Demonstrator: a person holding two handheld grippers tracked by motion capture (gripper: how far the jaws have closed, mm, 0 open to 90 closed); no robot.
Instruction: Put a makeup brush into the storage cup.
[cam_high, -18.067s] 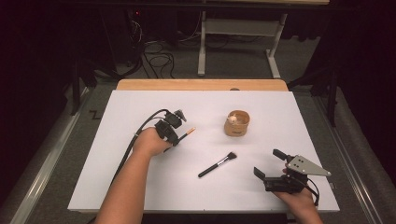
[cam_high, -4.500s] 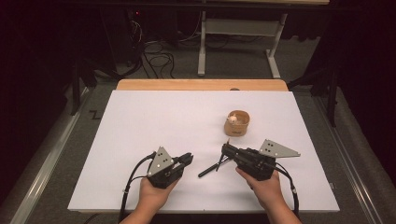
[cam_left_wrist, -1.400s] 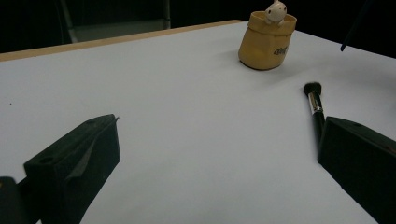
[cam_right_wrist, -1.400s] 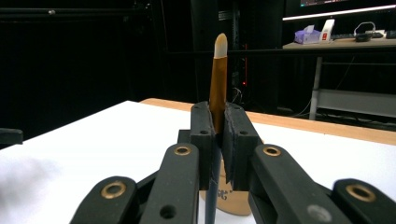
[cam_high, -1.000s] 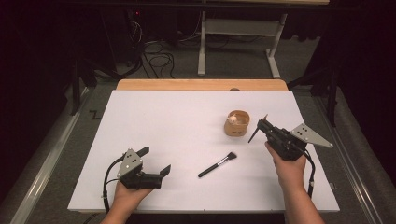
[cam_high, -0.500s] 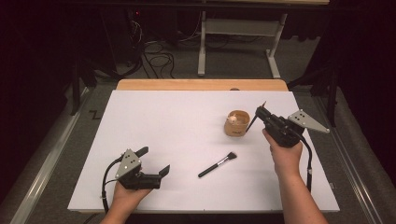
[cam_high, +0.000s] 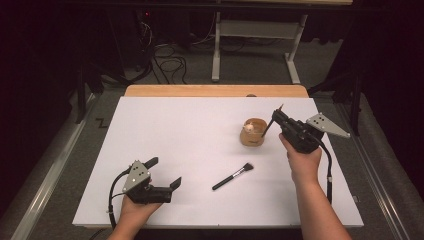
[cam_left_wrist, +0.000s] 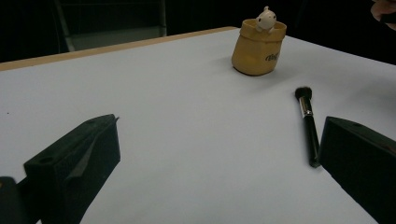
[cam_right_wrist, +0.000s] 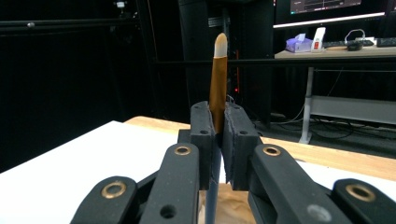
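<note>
A tan pouch-shaped cup with a small white figure in it stands right of the white table's middle. Just right of the cup, my right gripper is shut on a thin brown stick with a pale tip. The stick's low end slants down over the cup's rim. In the right gripper view the stick rises upright between the closed pads of the gripper, with the cup below. A black makeup brush lies flat mid-table. My left gripper rests open at the front left, and the left gripper view has its jaws wide apart, the brush near the right one.
A wooden strip borders the table's far edge. Beyond it are desk legs and cables on the floor. The left gripper view has the cup far ahead on bare white table.
My right gripper has carried the stick up and left, from beside the cup to close over its right rim. The left gripper and the black brush have stayed put.
</note>
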